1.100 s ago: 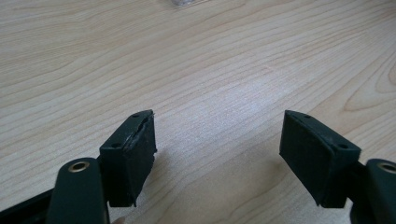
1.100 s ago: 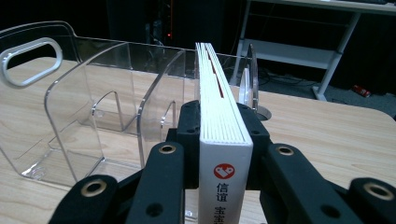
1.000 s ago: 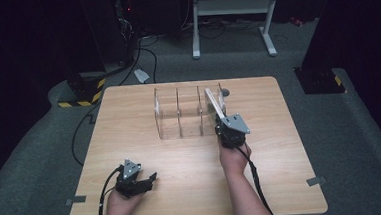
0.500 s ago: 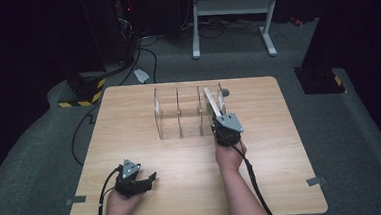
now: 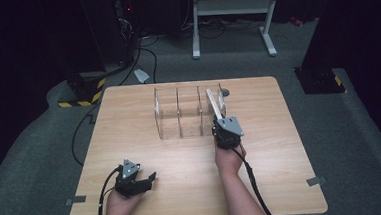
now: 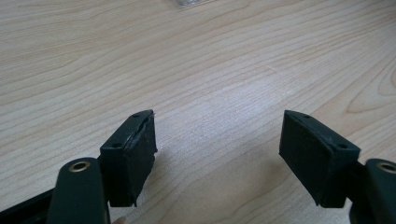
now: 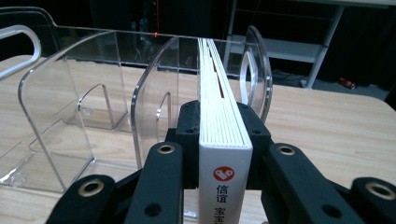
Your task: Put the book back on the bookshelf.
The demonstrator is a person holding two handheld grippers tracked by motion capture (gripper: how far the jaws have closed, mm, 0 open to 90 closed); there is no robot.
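Observation:
A clear acrylic rack (image 5: 179, 113) with several upright dividers stands at the back middle of the wooden table (image 5: 283, 182). A white book (image 5: 214, 105) sits on edge in its rightmost compartment, between the last divider and the end wall. My right gripper (image 5: 219, 124) is shut on the book's near end. In the right gripper view the black pads (image 7: 189, 140) press both covers of the book (image 7: 219, 102), with the rack (image 7: 154, 93) to its left. My left gripper (image 5: 150, 179) rests low at the table's front left, open, with bare wood between its jaws (image 6: 217, 149).
Behind the table, on the dark floor, stand a white metal frame (image 5: 232, 7), loose cables (image 5: 139, 45) and a yellow-and-black striped base (image 5: 80, 96). Bare wood lies between the two hands and to the right of the rack.
My right gripper and the book have shifted slightly to the left at the rack. The left gripper has stayed in place.

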